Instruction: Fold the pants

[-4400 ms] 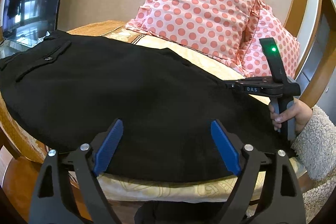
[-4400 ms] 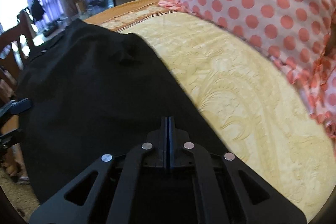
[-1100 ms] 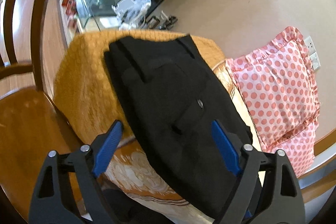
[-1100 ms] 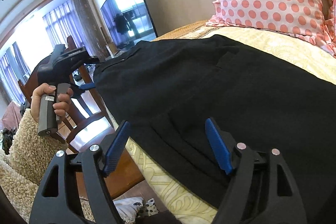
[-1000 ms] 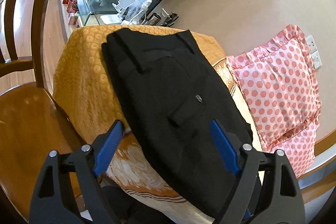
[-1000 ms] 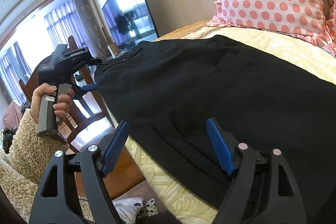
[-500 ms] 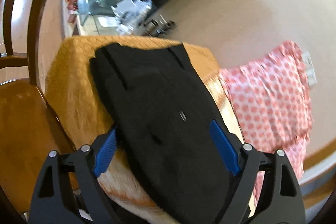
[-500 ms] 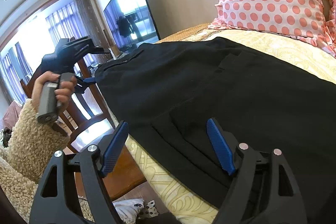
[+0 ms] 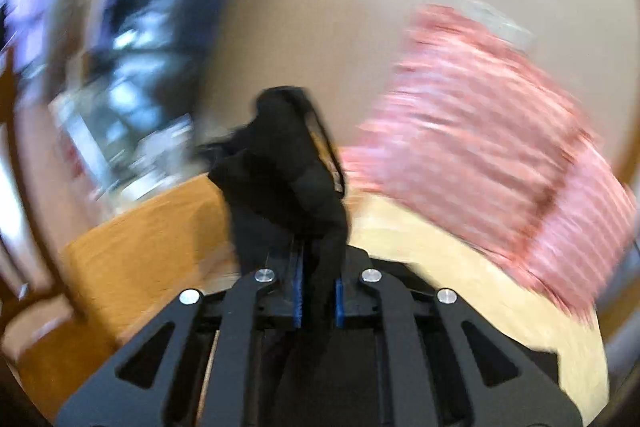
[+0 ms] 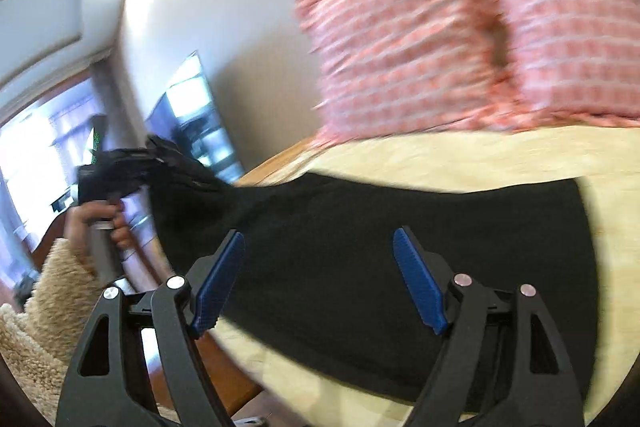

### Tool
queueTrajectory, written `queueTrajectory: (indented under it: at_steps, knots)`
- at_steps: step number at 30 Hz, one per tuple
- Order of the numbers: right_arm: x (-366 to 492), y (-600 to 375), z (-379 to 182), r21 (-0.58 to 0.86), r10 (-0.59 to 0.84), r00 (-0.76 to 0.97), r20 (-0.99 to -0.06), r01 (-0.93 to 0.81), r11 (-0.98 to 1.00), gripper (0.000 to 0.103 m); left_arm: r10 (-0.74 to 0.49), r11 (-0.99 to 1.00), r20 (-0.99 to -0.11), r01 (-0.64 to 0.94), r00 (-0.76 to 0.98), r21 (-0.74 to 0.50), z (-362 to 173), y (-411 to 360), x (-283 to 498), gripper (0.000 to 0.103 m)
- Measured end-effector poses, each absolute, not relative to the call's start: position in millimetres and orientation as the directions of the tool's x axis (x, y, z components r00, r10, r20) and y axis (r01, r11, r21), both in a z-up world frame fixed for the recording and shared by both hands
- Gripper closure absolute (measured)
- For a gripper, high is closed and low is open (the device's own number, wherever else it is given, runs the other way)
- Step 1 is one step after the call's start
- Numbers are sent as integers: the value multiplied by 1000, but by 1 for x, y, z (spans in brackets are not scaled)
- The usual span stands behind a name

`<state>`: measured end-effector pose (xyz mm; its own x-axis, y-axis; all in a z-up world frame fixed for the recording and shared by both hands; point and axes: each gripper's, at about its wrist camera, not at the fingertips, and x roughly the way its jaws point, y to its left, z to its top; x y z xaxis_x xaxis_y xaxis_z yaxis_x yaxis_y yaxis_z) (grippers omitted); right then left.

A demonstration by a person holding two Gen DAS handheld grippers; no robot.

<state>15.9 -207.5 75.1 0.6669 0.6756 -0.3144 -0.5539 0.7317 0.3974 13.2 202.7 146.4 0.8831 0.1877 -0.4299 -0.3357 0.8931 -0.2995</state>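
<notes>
Nearest, left wrist view: left gripper (image 9: 318, 301) clenched on a bunched end of the black pants (image 9: 286, 183), cloth pinched between the blue pads (image 9: 298, 291) and lifted clear of the bed. Heavy motion blur throughout. Right wrist view: right gripper (image 10: 320, 281) released, jaws spread wide, hovering just above the pants (image 10: 400, 255), nothing between the pads. Rest of the garment flat on the cream patterned bedspread (image 10: 520, 155), raised end at far left near the left hand (image 10: 94, 223). Farther back: pink pillows (image 10: 460, 39) against the wall; television (image 10: 200, 115) beyond.

Judged risks: thick bunch in the left jaws slipping out under a fast swing; unpinned lower part dragging or sliding off the bed edge, since nothing anchors it; fold landing skewed or wrinkled if the lifted end twists.
</notes>
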Motion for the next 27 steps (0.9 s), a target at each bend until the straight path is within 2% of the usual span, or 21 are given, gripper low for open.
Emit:
queueTrajectory:
  at_steps: [2,5,7,9,12,13,16,19,21,23,27]
  knots:
    - [13,-234,74,408,621,720,-310,-489,771,24,78,952,-397,-187,915,-244,162,148,25,93]
    - [7,-279,69,436,509,802,-311,-356,827,24,-168,979,-379,110,910,-171,167,49,33,92]
    - [4,-302,65,444,449,836,-317,-287,849,24,-312,950,-416,271,854,-156,154,-3,35,92]
    - [0,-324,60,452,389,861,-329,-218,865,24,-422,902,-497,404,758,-151,123,-52,37,92]
    - [-3,-348,52,469,327,875,-356,-136,873,24,-467,859,-659,477,589,-183,64,-92,44,92]
    - [-3,-353,51,473,318,876,-363,-120,873,24,-484,849,-673,486,559,-206,54,-95,44,92]
    - [-4,-364,44,476,297,875,-383,-88,875,24,-477,855,-656,482,585,-192,59,-95,41,93]
    - [-2,-367,42,490,301,874,-381,-85,867,24,-516,851,-569,461,641,-253,91,-82,40,94]
    - [-3,-367,44,484,295,880,-373,-87,871,24,-507,853,-519,486,688,-190,108,-88,25,94]
    - [-2,-368,45,484,294,882,-368,-88,870,24,-494,845,-539,523,682,-113,101,-106,15,93]
    - [-3,-366,49,500,313,883,-350,-106,859,24,-457,818,-678,571,575,-66,44,-133,10,90]
